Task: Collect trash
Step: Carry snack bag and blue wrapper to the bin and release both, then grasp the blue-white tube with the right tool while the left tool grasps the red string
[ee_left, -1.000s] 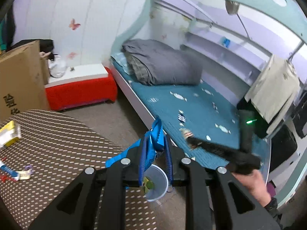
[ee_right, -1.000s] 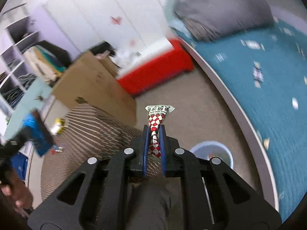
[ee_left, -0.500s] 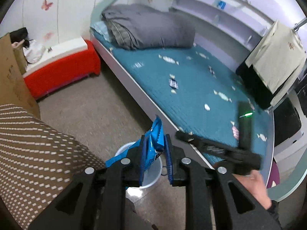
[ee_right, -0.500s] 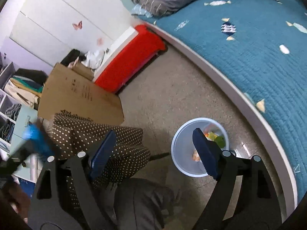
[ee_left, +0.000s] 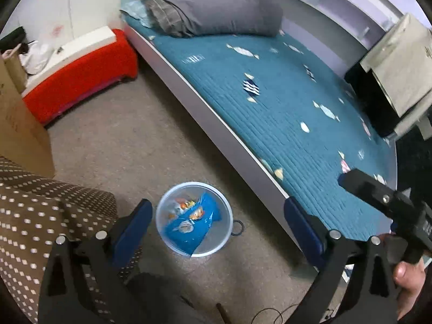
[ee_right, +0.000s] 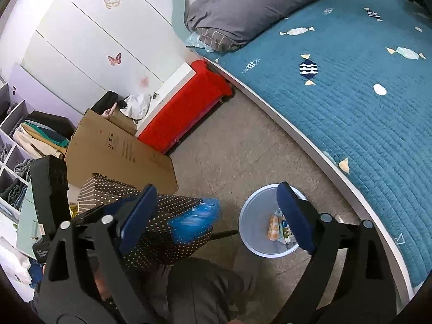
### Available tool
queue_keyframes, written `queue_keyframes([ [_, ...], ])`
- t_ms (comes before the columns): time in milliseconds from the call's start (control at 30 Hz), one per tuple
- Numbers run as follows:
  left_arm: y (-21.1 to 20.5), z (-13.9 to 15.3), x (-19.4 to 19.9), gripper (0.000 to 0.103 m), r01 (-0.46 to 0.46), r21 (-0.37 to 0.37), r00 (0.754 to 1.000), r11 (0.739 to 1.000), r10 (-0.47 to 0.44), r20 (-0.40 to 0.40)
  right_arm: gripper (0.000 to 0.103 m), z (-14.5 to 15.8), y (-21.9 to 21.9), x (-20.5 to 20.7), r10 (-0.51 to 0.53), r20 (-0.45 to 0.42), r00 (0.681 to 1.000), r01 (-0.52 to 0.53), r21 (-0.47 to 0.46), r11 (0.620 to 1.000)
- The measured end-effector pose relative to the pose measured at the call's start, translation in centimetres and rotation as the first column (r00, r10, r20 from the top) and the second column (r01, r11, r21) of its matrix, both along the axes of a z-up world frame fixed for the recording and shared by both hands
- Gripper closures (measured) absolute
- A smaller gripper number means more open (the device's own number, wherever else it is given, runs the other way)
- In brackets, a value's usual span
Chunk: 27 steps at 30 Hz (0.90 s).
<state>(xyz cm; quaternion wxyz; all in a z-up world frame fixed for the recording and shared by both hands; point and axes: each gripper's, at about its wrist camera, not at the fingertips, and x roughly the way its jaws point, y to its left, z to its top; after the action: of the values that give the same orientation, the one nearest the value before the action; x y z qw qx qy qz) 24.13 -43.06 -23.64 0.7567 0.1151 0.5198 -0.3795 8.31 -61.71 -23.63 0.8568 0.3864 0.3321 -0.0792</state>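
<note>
A round pale-blue trash bin (ee_left: 228, 220) stands on the floor beside the bed. A blue snack wrapper (ee_left: 190, 222) lies in it over other wrappers. My left gripper (ee_left: 220, 224) is open and empty above the bin. In the right wrist view the bin (ee_right: 249, 224) holds an orange wrapper (ee_right: 273, 226), and a blurred blue wrapper (ee_right: 195, 220) is in the air left of it, by the left gripper. My right gripper (ee_right: 218, 213) is open and empty, its right finger over the bin. The right gripper also shows in the left wrist view (ee_left: 378, 199).
A table with a brown dotted cloth (ee_left: 32, 216) is at the left, close to the bin. A bed with a teal quilt (ee_left: 270, 102) runs along the right. A red bench (ee_left: 81, 78) and a cardboard box (ee_right: 118, 151) stand by the wall. My dark-clothed leg (ee_right: 199, 291) is below.
My right gripper opened half a second ago and its red-checked wrapper is gone. My left gripper has opened now and the blue wrapper has dropped into the bin. Both views have tilted down.
</note>
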Motion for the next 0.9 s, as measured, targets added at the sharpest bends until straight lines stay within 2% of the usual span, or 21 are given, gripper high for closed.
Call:
queue_keyframes([
  [67,0.7,0.5,0.2,0.007,-0.012,0.015,1.000,1.000,0.012,-0.021,0.011,0.4,0.5,0.1,0.005,0.007,1.000,-0.005,-0.005,1.000],
  [167,2.1,1.8,0.3,0.007,-0.037,-0.001,0.999,0.999,0.037,0.001,0.010,1.0,1.4,0.6,0.020,0.011,1.000,-0.020,-0.019,1.000],
  [333,6.4,6.1,-0.6,0.007,-0.093,-0.069,0.991,0.993,0.100,0.094,0.007,3.1,4.3,2.3,0.068,0.034,0.997,-0.067,-0.056,0.996],
  [400,8.4,7.7,-1.2,0.007,-0.126,-0.097,0.979,0.987,0.140,0.149,0.007,4.3,6.0,3.1,0.104,0.053,0.993,-0.100,-0.074,0.992],
  [467,10.6,9.0,-1.8,0.007,-0.183,-0.113,0.952,0.977,0.205,0.225,0.007,5.4,8.0,4.0,0.162,0.076,0.984,-0.155,-0.085,0.984],
  [500,12.2,9.7,-2.1,0.007,-0.222,-0.117,0.927,0.968,0.247,0.283,0.007,6.1,9.4,4.7,0.205,0.087,0.975,-0.197,-0.098,0.976],
  [567,14.1,10.4,-2.7,0.007,-0.262,-0.123,0.894,0.957,0.289,0.341,0.007,7.0,11.7,5.9,0.260,0.087,0.962,-0.248,-0.128,0.960],
  [633,17.0,11.3,-3.2,0.007,-0.320,-0.130,0.847,0.938,0.345,0.405,0.007,8.2,15.2,7.4,0.338,0.087,0.937,-0.322,-0.159,0.933],
  [700,19.9,11.8,-3.4,0.007,-0.360,-0.136,0.818,0.923,0.382,0.431,0.007,9.0,18.3,8.7,0.401,0.078,0.913,-0.383,-0.182,0.906],
  [767,22.3,11.8,-3.4,0.007,-0.401,-0.126,0.799,0.907,0.414,0.437,0.007,9.3,21.4,10.0,0.462,0.059,0.885,-0.439,-0.223,0.870],
  [900,28.4,11.4,-3.3,0.007,-0.500,-0.111,0.746,0.859,0.492,0.449,0.007,10.2,27.9,12.2,0.570,0.061,0.820,-0.539,-0.256,0.802],
])
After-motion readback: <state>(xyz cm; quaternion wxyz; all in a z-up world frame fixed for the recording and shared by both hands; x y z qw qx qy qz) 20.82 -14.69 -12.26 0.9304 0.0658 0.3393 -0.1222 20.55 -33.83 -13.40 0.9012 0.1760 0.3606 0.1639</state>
